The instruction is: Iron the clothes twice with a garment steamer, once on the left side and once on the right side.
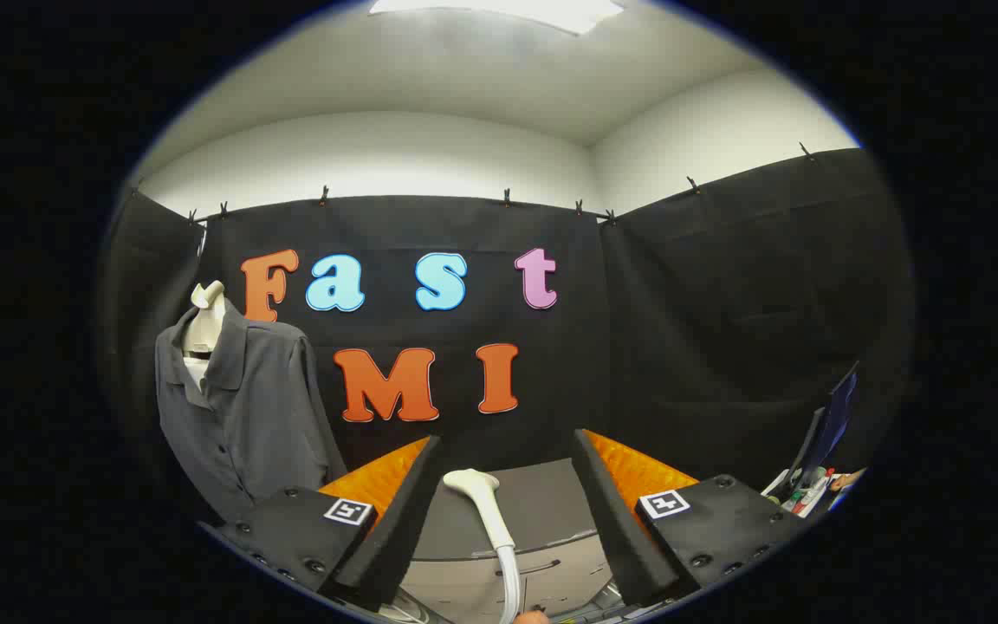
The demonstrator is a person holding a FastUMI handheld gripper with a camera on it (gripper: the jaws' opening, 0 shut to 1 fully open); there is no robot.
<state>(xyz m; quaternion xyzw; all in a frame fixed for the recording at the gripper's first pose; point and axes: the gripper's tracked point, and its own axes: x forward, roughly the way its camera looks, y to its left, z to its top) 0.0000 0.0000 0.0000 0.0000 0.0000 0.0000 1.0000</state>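
Note:
A grey collared shirt (239, 407) hangs on a pale mannequin bust (204, 325), off to the left beyond my left finger. The white garment steamer head (483, 503) stands on a grey surface (542, 503), its hose running down toward me. It sits between my two fingers without touching either one. My gripper (508, 451) is open, with a wide gap between the fingers and the steamer head low in that gap.
Black cloth walls close the booth behind and to the right. At the far right, beyond my right finger, lie a dark blue upright thing (832, 425) and some small colourful items (802, 494). A fingertip (534, 617) shows at the hose's lower end.

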